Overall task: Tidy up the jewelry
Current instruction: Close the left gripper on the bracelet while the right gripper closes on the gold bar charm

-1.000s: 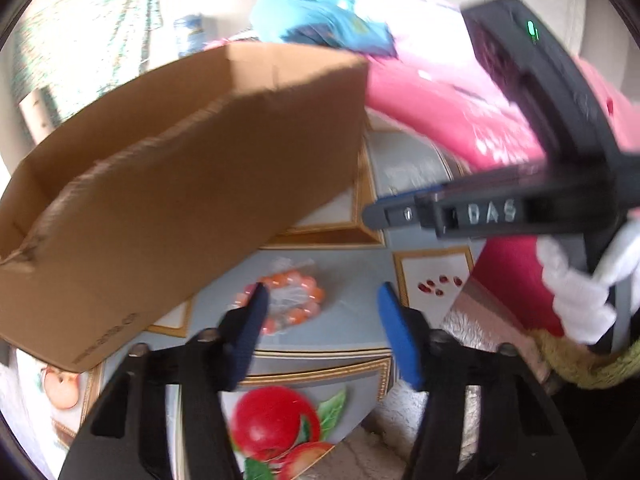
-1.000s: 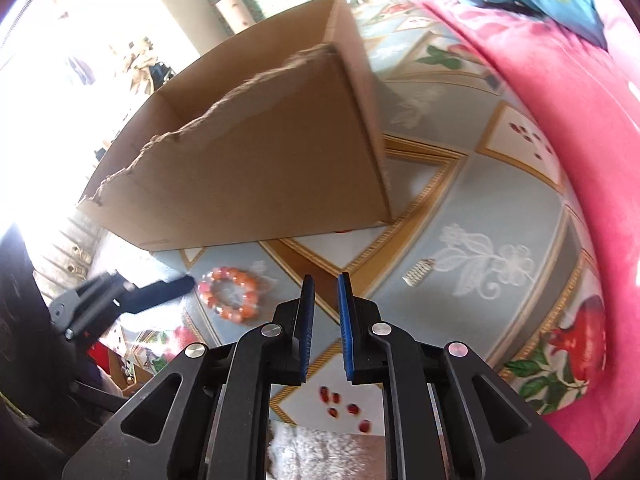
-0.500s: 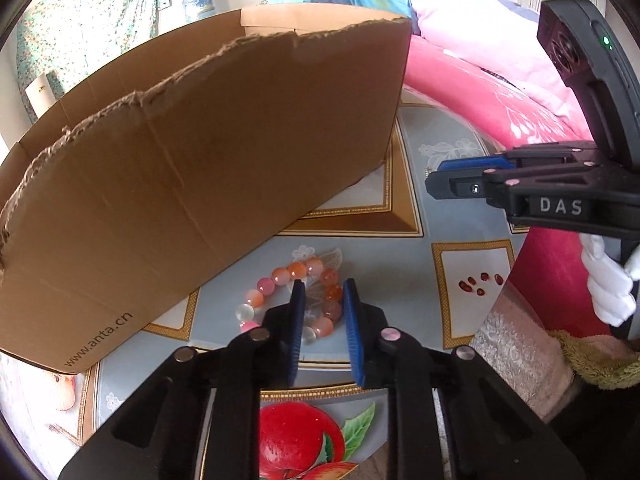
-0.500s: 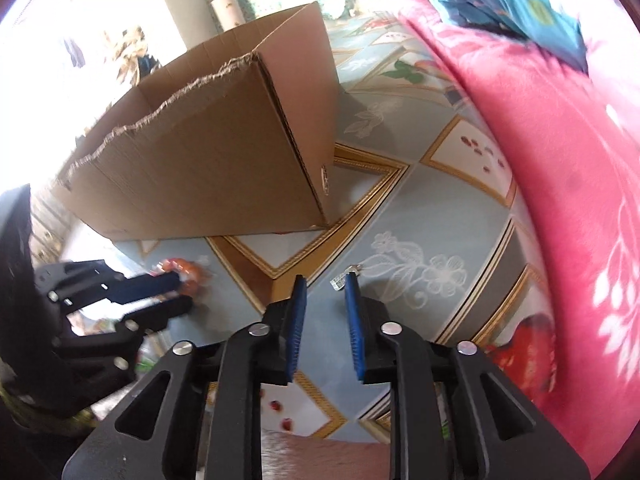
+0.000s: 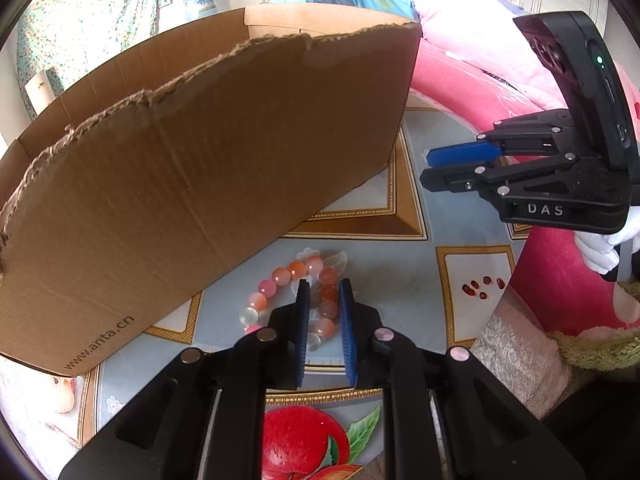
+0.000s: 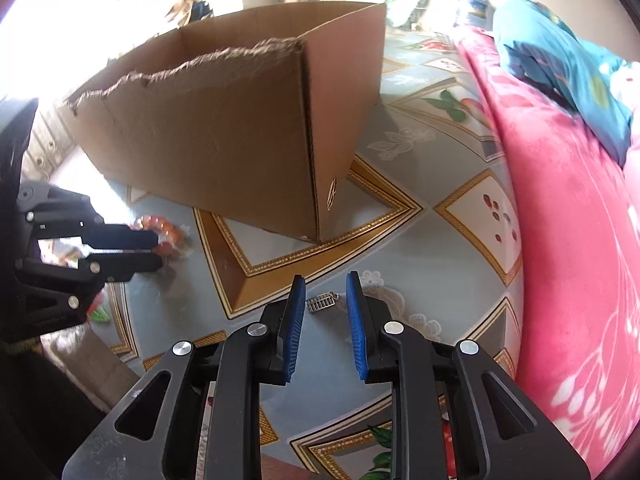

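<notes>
The left claw (image 5: 324,292) is down over the bead bracelet (image 5: 304,292) and its blue pads have just been closing; several pink and orange beads of the ring's right side sit between them, pressed from both sides, so it grips the bracelet. The rest of the ring curves out toward ten o'clock from the fingertips and lies on the patterned cloth (image 5: 384,280), grey-blue with gold-bordered squares and printed fruit. From the right wrist view the same claw shows at nine o'clock, its black fingers (image 6: 120,236) closed around the orange beads (image 6: 164,232).

The right claw (image 6: 323,296) hovers low over the cloth with its pads apart — a clear gap stands between them, and nothing is pressed. A small silver trinket (image 6: 322,303), ridged like a tiny abacus, lies on the cloth in that gap, touching neither pad as far as can be seen. In the left wrist view this claw (image 5: 428,164) reaches in from three o'clock, held by a white-gloved hand (image 5: 604,246).

A cardboard box (image 5: 200,184) with a torn upper edge stands on the cloth at eleven o'clock from the bracelet, just beside it — and at eleven o'clock from the trinket too, a little farther off. A pink blanket (image 6: 572,240) borders the cloth along the three o'clock side.
</notes>
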### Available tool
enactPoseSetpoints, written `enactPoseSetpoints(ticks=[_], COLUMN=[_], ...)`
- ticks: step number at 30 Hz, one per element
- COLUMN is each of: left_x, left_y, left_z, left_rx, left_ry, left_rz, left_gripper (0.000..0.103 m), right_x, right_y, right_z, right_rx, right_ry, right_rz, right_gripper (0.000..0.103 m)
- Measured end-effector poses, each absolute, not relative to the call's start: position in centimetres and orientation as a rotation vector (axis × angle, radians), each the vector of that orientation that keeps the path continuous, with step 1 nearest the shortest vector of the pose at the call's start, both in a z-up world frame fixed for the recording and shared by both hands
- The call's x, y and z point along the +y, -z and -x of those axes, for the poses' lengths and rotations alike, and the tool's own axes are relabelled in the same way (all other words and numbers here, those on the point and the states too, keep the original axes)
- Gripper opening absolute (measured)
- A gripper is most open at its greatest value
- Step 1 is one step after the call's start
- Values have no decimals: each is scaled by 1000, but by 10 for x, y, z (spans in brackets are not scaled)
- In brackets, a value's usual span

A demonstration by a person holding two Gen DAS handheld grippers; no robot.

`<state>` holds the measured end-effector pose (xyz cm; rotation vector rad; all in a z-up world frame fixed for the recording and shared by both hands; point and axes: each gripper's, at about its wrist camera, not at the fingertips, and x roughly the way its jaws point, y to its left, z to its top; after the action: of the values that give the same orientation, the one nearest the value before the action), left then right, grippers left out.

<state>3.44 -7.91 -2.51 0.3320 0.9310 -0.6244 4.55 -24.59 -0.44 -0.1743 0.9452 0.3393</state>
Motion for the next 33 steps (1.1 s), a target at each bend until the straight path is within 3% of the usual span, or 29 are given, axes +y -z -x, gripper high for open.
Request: enactPoseSetpoints(ticks=[5,10,12,23,27,33], left_x=[-78,-79,-79,-79,-79,-79], left_y=[25,25,25,25,25,25], left_z=[-34,-34,-34,-34,-34,-33], left_rx=[931,929,929,927,927,926], left_ry=[624,625,624,619,620,619], left_rz=[-329,-328,-326,-321,-321,-319], left_gripper=[14,14,14,14,14,14], right_x=[-237,-237,-236,-213,-219,-219], right_y=[9,8,7,7,0,0], right_z=[-44,-43,-42,-29,-27,-26], right_rx=[948,946,952,969,966,994], right_ry=[-336,-328,-331,-415,-383,-348], right_rz=[228,190,173,92,60,60], right_gripper=[11,10,3,4,13,14])
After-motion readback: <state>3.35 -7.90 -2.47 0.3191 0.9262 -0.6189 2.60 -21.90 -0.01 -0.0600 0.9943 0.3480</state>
